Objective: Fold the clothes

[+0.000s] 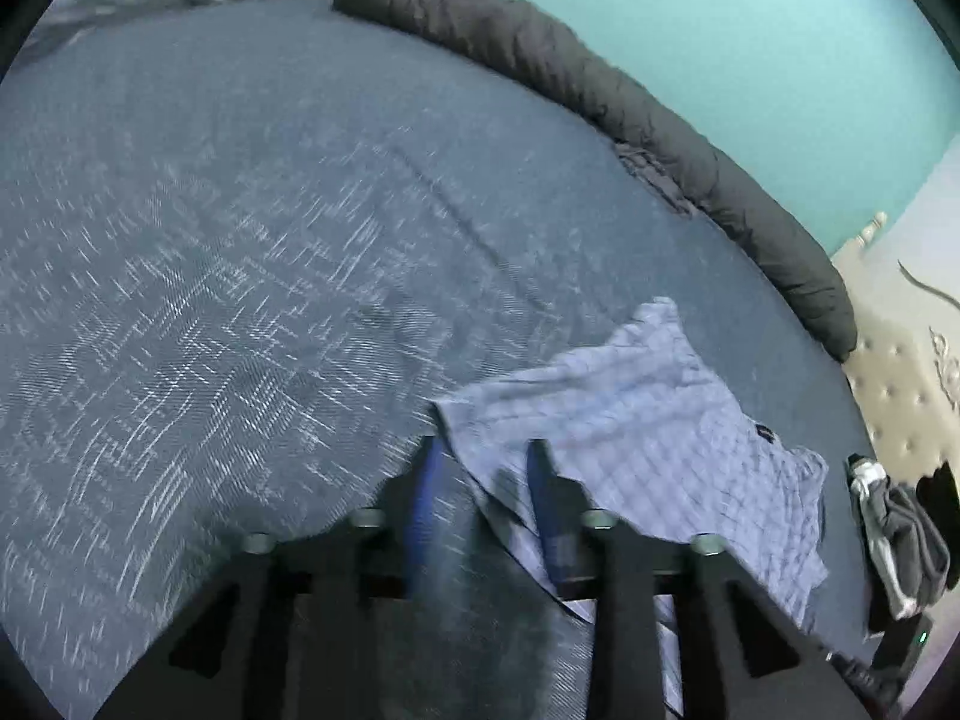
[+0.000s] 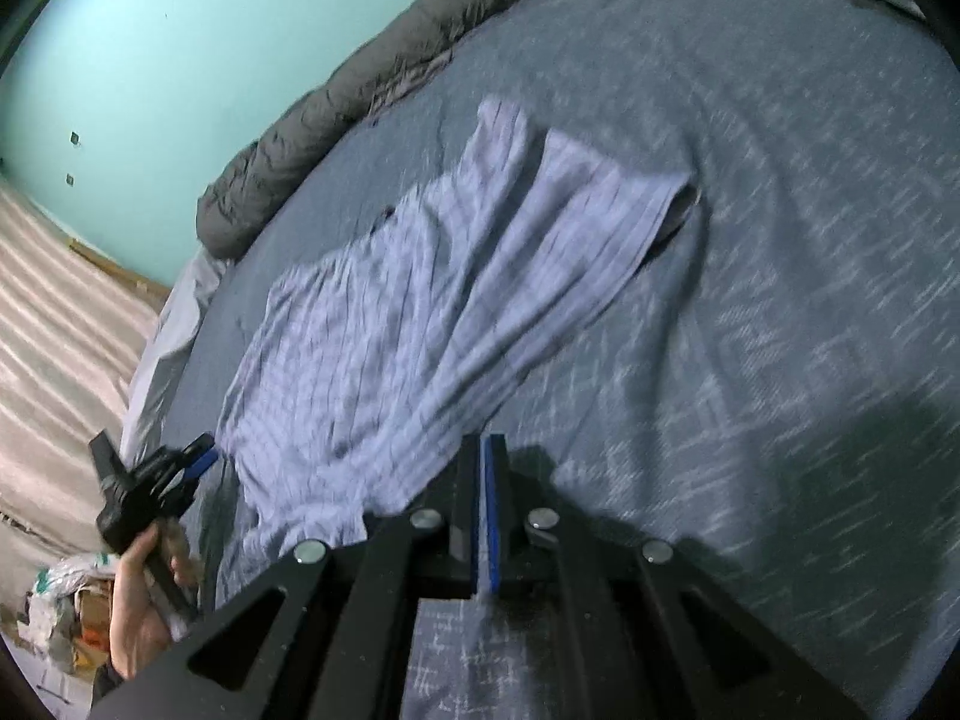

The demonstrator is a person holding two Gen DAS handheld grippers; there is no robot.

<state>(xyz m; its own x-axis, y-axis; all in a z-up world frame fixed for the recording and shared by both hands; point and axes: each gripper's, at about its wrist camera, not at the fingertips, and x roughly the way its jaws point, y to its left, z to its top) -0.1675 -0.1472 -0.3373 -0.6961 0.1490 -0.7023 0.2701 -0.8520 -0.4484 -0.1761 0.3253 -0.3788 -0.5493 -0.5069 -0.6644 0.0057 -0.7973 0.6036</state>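
My right gripper clamped on the checked shirt hem, shirt stretched ahead over the blue bedspread; my left gripper wide apart, shirt edge between its fingers

My left hand-held gripper points forward with its two blue-padded fingers spread apart, nothing pinched between them. My right hand-held gripper has its blue pads pressed flat together, with a pale edge showing in the seam. In the right wrist view, my left hand wraps the other gripper's black handle from below.
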